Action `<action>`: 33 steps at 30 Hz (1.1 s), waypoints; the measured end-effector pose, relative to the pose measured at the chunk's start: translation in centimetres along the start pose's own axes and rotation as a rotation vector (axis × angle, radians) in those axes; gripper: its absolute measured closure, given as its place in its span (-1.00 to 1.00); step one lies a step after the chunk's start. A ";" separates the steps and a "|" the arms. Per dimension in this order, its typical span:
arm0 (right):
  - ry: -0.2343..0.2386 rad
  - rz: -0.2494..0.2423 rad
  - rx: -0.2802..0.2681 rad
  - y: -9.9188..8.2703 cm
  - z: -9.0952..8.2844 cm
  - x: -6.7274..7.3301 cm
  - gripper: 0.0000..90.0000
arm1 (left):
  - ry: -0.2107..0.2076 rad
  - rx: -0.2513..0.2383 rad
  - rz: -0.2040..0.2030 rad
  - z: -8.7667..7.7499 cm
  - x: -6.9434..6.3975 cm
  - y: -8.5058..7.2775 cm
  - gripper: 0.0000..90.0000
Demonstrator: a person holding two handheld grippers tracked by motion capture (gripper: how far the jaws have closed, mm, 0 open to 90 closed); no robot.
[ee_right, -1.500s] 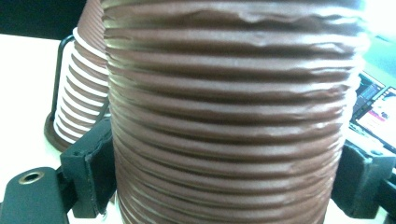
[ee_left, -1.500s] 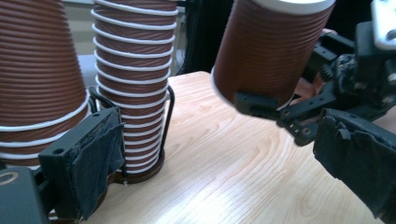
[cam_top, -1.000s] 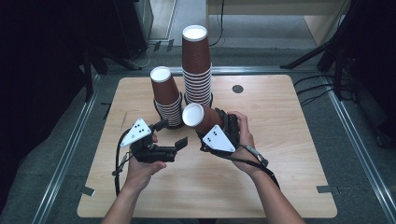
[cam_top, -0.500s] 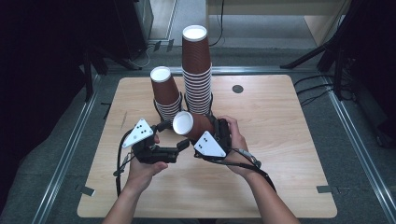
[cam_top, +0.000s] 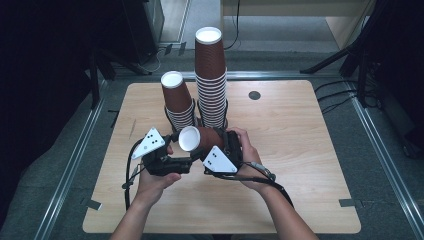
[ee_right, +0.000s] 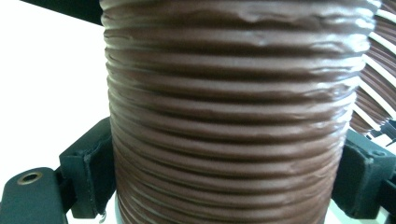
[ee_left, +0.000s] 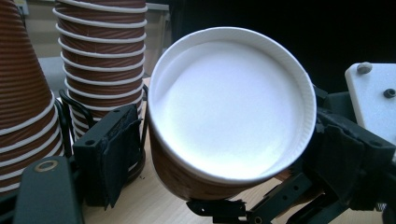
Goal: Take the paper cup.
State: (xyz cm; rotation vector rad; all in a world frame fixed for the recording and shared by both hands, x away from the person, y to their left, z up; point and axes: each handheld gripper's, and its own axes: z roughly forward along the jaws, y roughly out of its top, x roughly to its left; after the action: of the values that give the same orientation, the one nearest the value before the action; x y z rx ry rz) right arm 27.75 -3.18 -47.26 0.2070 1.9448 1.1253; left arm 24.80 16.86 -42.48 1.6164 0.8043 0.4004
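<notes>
**Cup lying sideways between your two tools**

You are holding a brown ribbed cup (cam_top: 200,140) on its side above the counter (cam_top: 300,150), its white mouth facing your left. Your right tool (cam_top: 226,150) is clamping the cup: in the right gripper view both black pads are pressing on the ribbed wall (ee_right: 224,140), one on each flank.

Your left tool (cam_top: 172,162) is sitting just beside the cup's open end. Its jaws have just been closing, and in the left gripper view the cup (ee_left: 231,107) is standing between them, rim toward the camera. The left-hand pad (ee_left: 114,151) is still apart from the cup wall, so this tool is not gripping yet; the jaws are standing partly apart around the rim.

Behind your hands, two stacks of upturned cups are standing on the counter: a short stack (cam_top: 179,102) leaning a little, and a tall stack (cam_top: 211,75) just beside it. The held cup is lying near the foot of both stacks.
</notes>
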 end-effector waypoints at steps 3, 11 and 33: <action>0.007 -0.011 -0.001 0.0 0.0 0.1 -0.75 | 0.002 0.003 0.000 0.1 0.0 0.0 -0.65; 0.008 -0.042 0.003 -0.1 -0.2 0.2 -0.78 | -0.009 0.012 0.009 0.1 0.0 -0.1 -0.54; 0.068 0.161 0.004 -2.1 -1.7 -1.1 -1.00 | -0.024 -0.057 -0.010 -0.6 0.8 -0.2 -0.49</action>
State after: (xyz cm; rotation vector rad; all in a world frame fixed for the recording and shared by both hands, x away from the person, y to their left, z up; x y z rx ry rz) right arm 27.71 -6.06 -47.81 0.3367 2.0191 1.2469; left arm 24.89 17.89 -42.68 1.5613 0.7760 0.3931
